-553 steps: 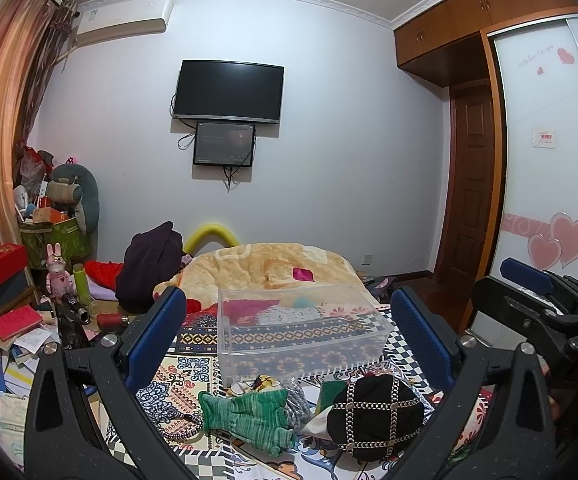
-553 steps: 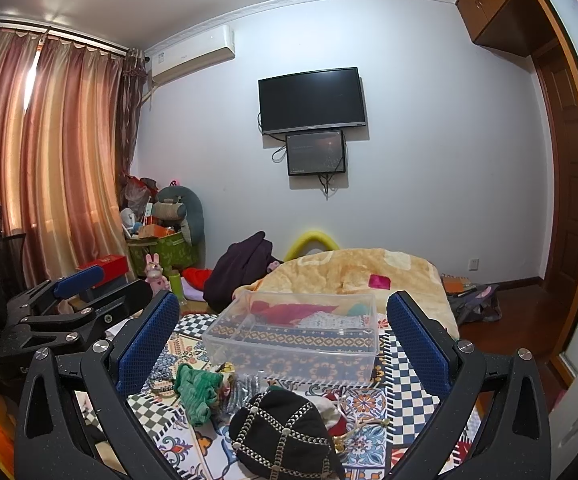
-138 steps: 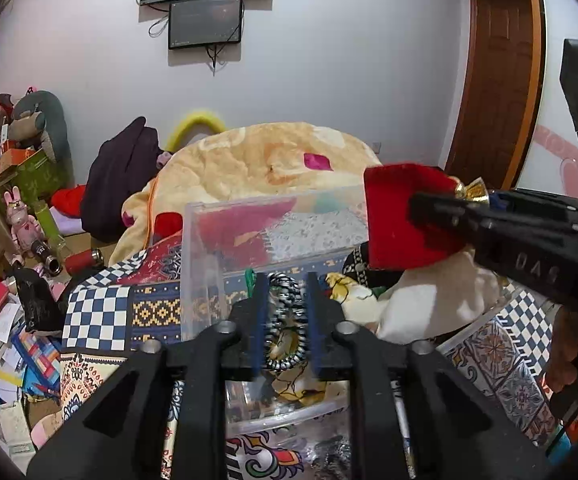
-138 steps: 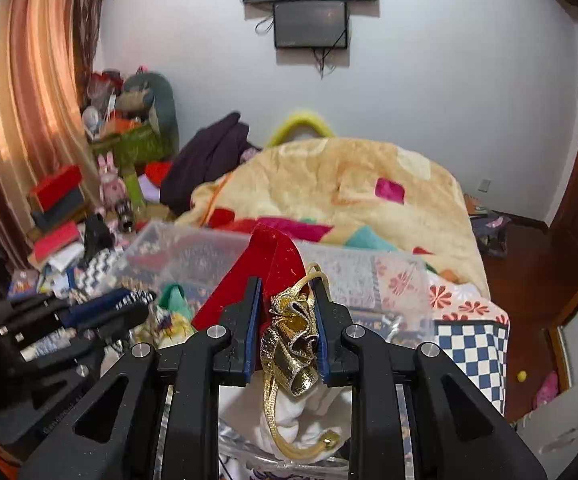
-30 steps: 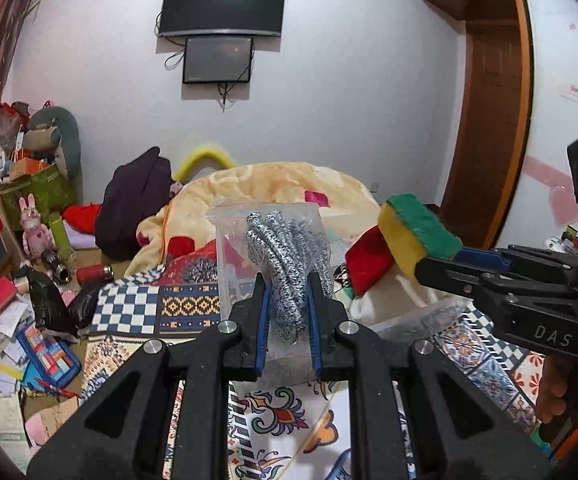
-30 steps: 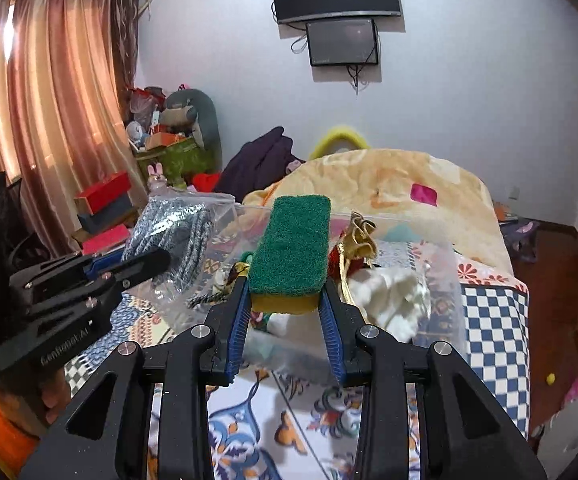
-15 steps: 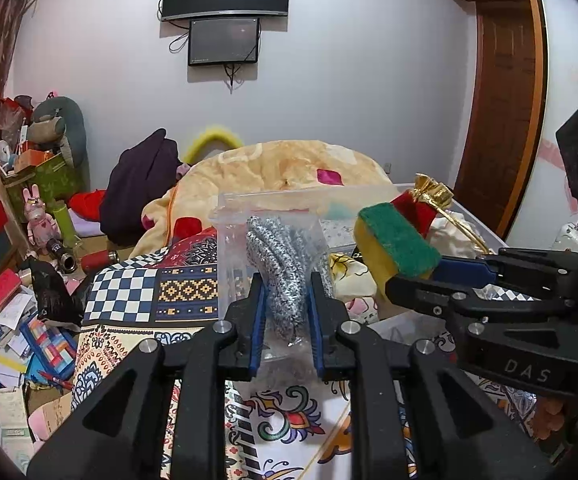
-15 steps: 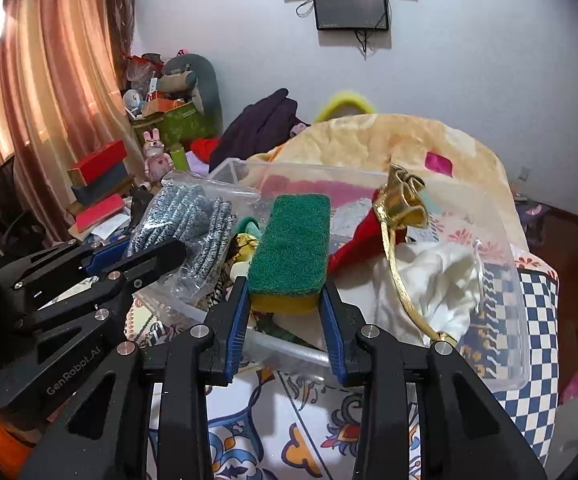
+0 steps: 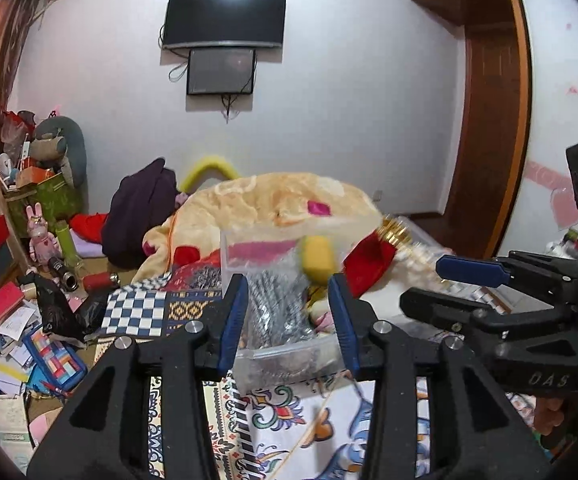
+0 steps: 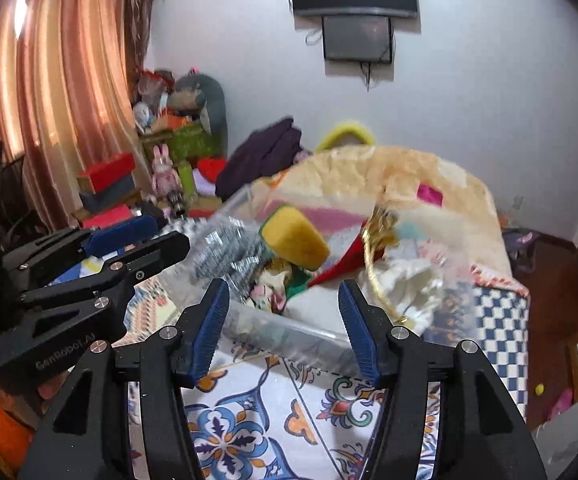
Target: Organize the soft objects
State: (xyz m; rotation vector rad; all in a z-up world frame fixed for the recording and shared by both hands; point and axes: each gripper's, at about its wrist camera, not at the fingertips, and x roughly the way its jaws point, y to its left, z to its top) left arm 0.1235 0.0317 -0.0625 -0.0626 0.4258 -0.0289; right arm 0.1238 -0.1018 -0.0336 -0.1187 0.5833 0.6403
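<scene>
I see both tongs, left (image 9: 291,320) and right (image 10: 283,326), wide open and holding nothing. The sponge (image 10: 295,242) and bagged scrubbers (image 9: 275,308) are just ahead, over the bin (image 10: 289,334) near the bed's front edge.

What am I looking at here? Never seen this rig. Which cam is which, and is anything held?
No robot: a person holds a two-finger gripper in each hand, each with a fisheye camera looking out along its fingers.

One picture is from the left gripper; the right gripper shows at its right edge. The other is from the right gripper, with the left gripper at its left.

Both pairs of jaws stand open and hold nothing.

Ahead, on a patterned bedspread, sits a clear plastic bin. Above or in it, blurred: a yellow and green sponge, a clear bag of black-and-white cord, a red cloth with gold ribbon and something white. Whether the sponge has landed, I cannot tell.
</scene>
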